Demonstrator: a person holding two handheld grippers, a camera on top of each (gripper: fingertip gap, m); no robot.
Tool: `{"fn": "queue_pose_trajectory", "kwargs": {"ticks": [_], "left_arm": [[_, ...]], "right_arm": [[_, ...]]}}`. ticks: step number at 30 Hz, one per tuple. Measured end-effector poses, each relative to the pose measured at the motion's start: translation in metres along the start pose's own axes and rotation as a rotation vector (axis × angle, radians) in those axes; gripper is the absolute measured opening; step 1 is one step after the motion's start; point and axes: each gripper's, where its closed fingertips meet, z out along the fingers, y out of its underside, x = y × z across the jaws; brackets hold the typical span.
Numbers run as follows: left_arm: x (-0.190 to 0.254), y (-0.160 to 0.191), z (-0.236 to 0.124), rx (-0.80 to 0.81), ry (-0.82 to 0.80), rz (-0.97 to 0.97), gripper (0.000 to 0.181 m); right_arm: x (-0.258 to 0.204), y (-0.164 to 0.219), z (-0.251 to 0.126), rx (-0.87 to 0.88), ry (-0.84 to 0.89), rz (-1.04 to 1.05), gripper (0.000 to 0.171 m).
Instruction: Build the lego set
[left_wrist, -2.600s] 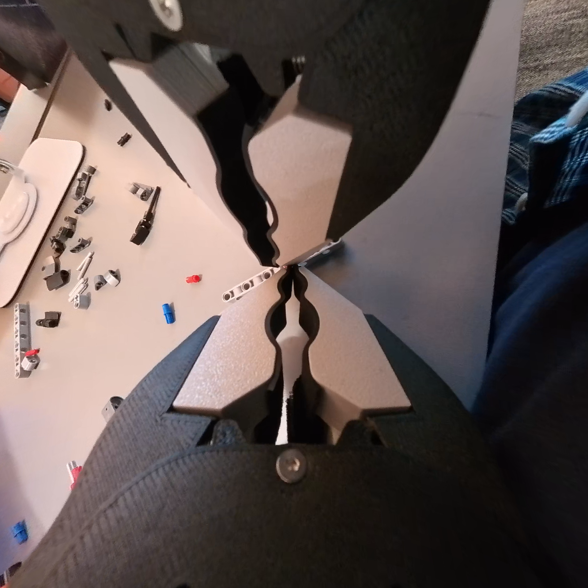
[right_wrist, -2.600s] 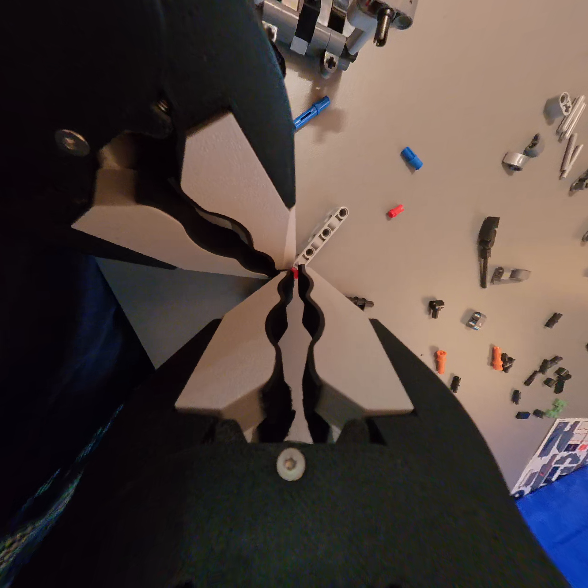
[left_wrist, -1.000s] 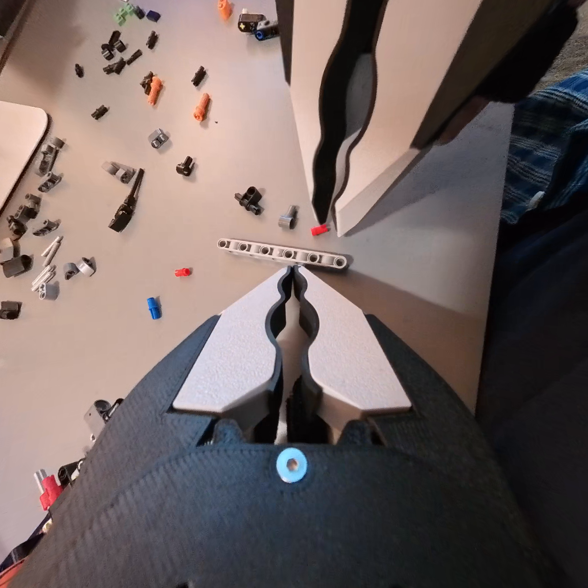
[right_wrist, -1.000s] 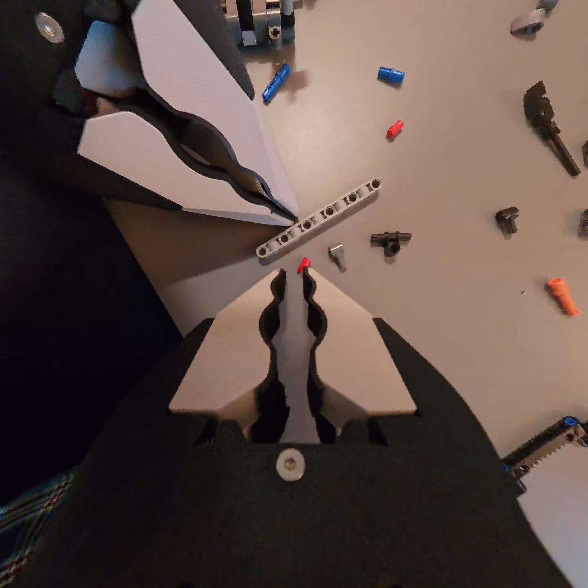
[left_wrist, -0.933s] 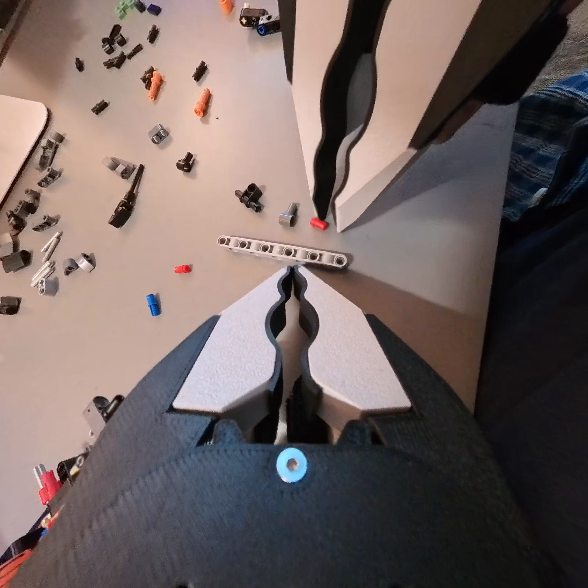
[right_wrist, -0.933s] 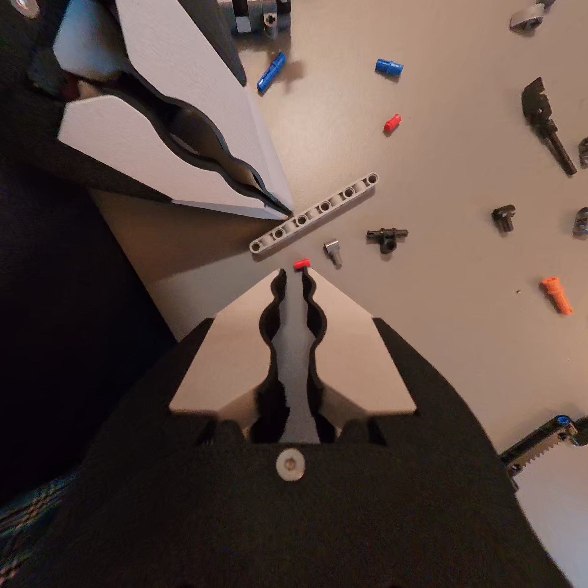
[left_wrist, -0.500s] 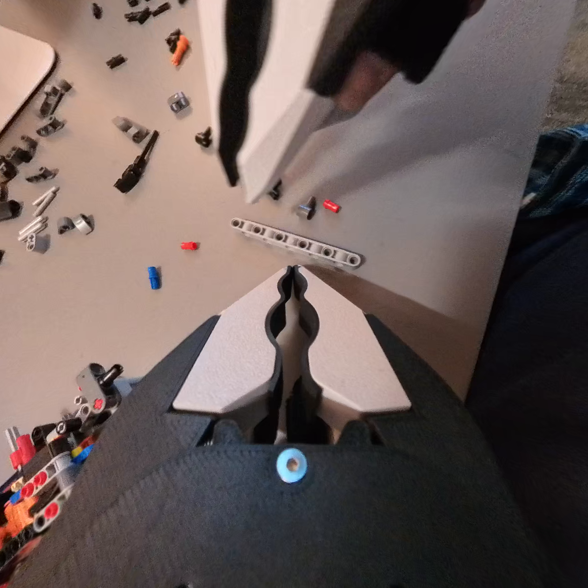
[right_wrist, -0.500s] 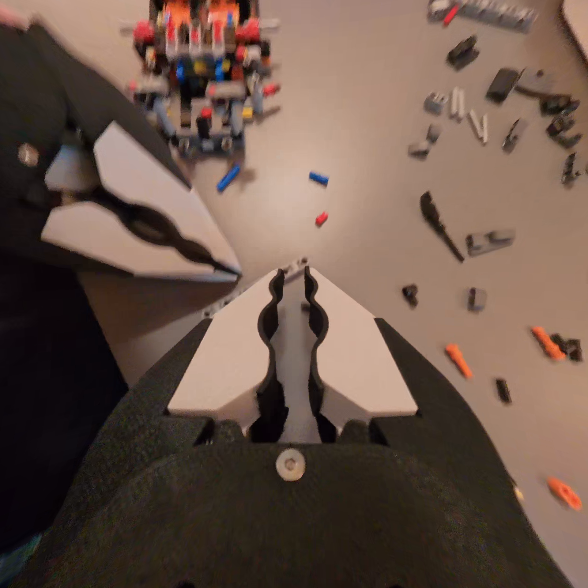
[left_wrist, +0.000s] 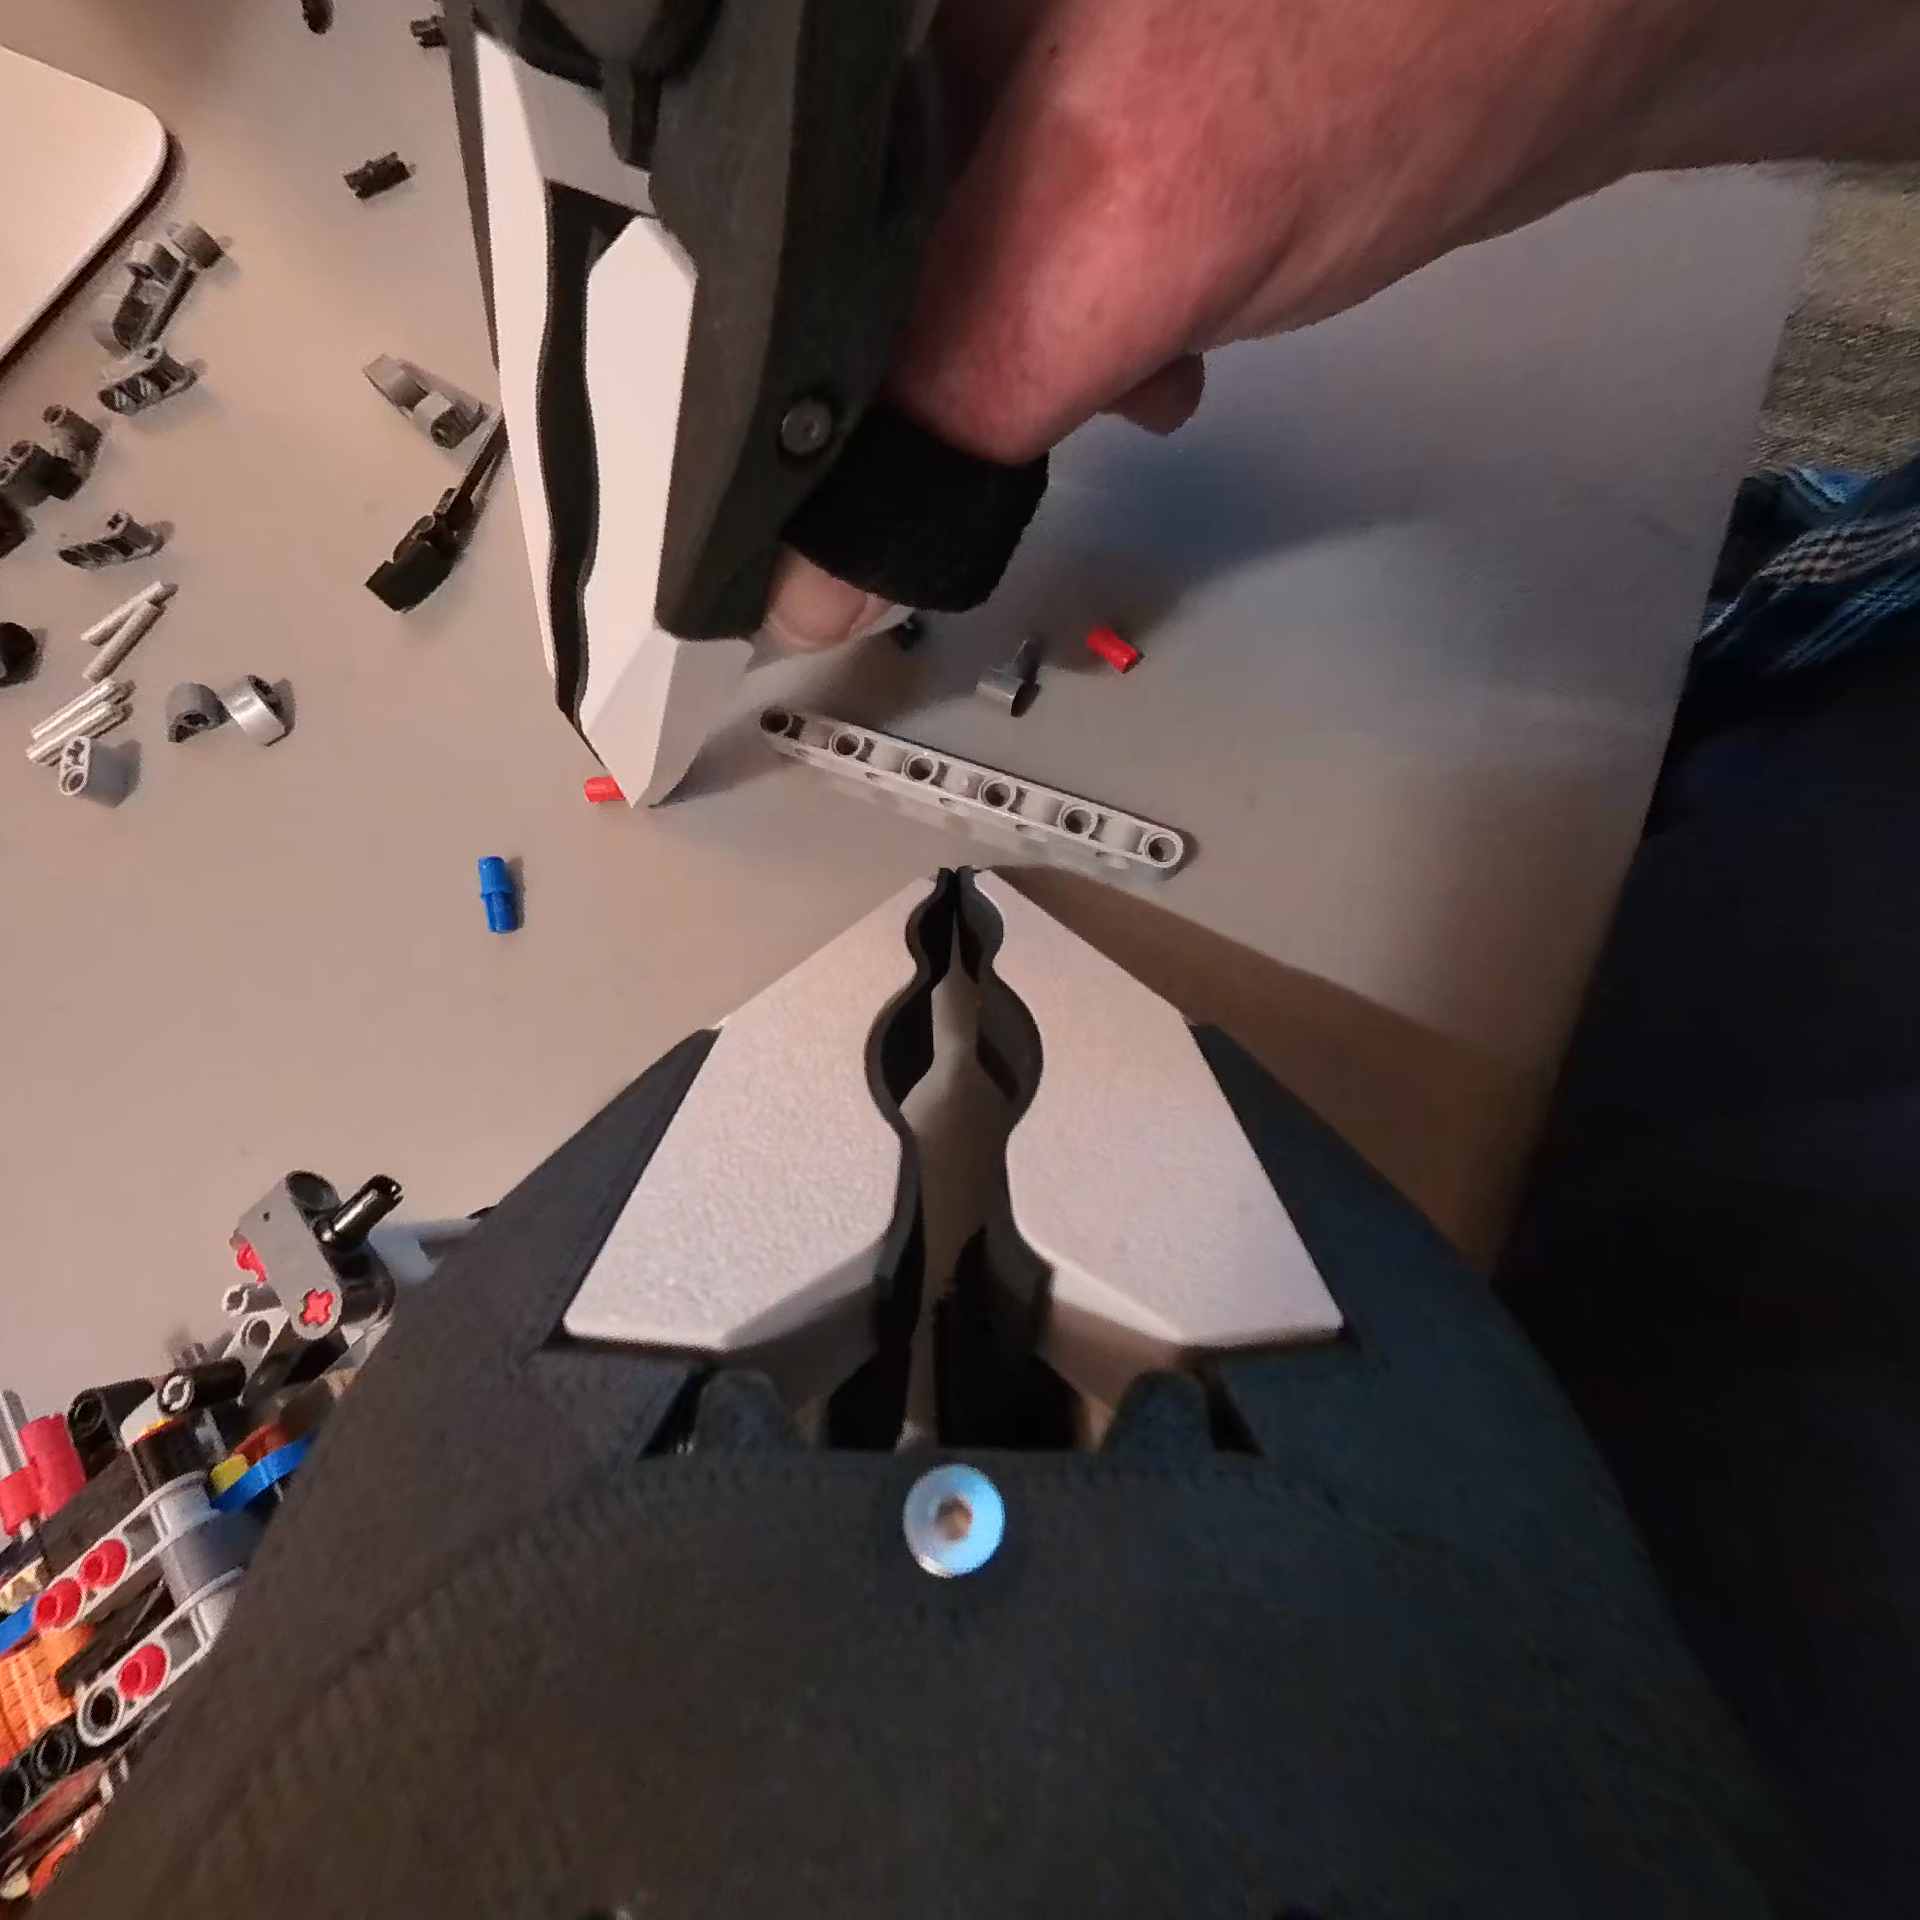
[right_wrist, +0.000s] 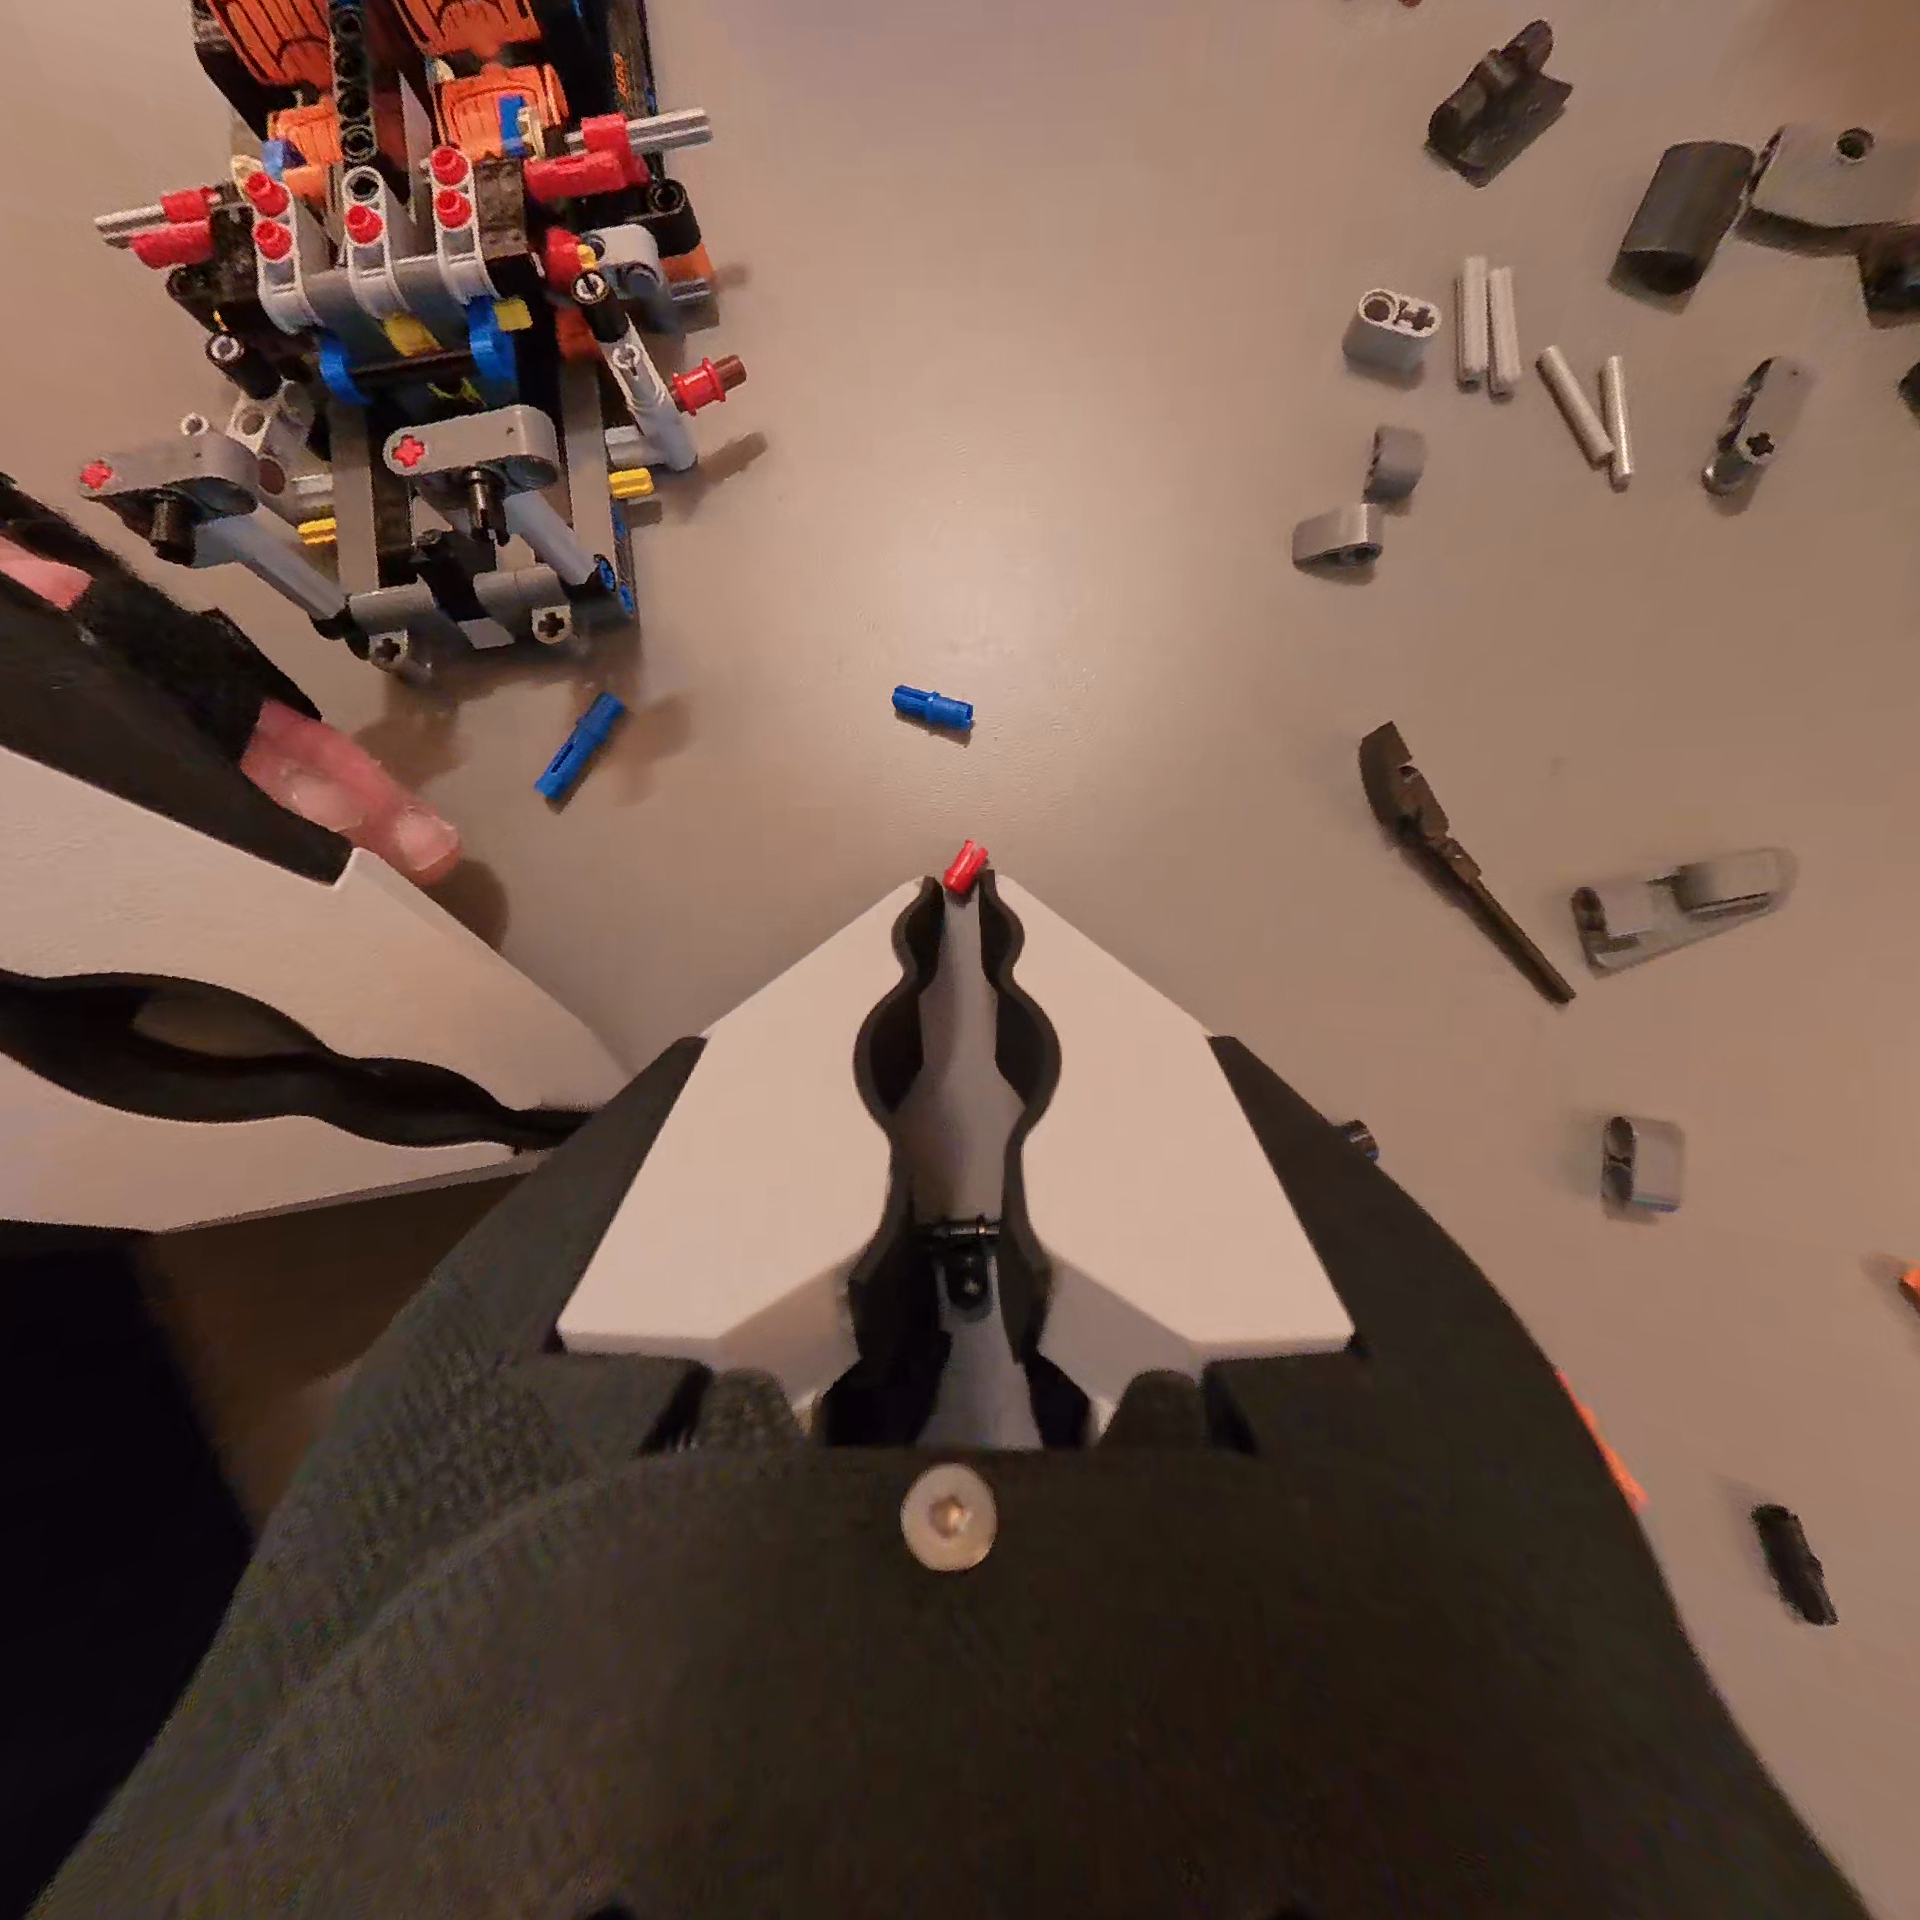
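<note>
My left gripper (left_wrist: 956, 881) is shut and empty, just short of a long grey holed beam (left_wrist: 977, 795) lying flat on the table. My right gripper (right_wrist: 961, 885) is a narrow gap open, tips down at the table on either side of a small red pin (right_wrist: 964, 865). In the left wrist view the right gripper (left_wrist: 613, 764) stands over that red pin (left_wrist: 600, 790), left of the beam. A second red pin (left_wrist: 1112, 646) lies beyond the beam. The partly built model (right_wrist: 416, 364) stands at the far left. The beam is hidden in the right wrist view.
Two blue pins (right_wrist: 932, 709) (right_wrist: 579, 745) lie near the model. Loose grey and black parts (right_wrist: 1455, 852) are scattered to the right. My left gripper (right_wrist: 312, 1081) shows at the left. A hand (left_wrist: 1195, 208) holds the right gripper. The table edge (left_wrist: 1662, 727) is close on the right. The grippers' ends are close to 8 cm from one another.
Both grippers let go of the beam and a red pin, which now lie on the table. The right gripper swung left and came down on another red pin. The left gripper drew back.
</note>
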Motion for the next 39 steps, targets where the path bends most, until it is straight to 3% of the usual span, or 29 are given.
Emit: {"fn": "queue_pose_trajectory", "kwargs": {"ticks": [19, 28, 39], "left_arm": [[-0.001, -0.001, -0.001, 0.010, 0.006, -0.010, 0.000], [-0.004, -0.005, -0.003, 0.039, -0.006, -0.002, 0.000], [0.003, -0.013, -0.007, 0.089, 0.002, 0.069, 0.000]], "right_arm": [[-0.002, 0.000, -0.014, 0.021, -0.033, -0.072, 0.002], [-0.024, 0.032, -0.054, -0.121, -0.119, -0.141, 0.001], [-0.058, 0.047, -0.060, -0.200, -0.241, -0.104, 0.001]]}}
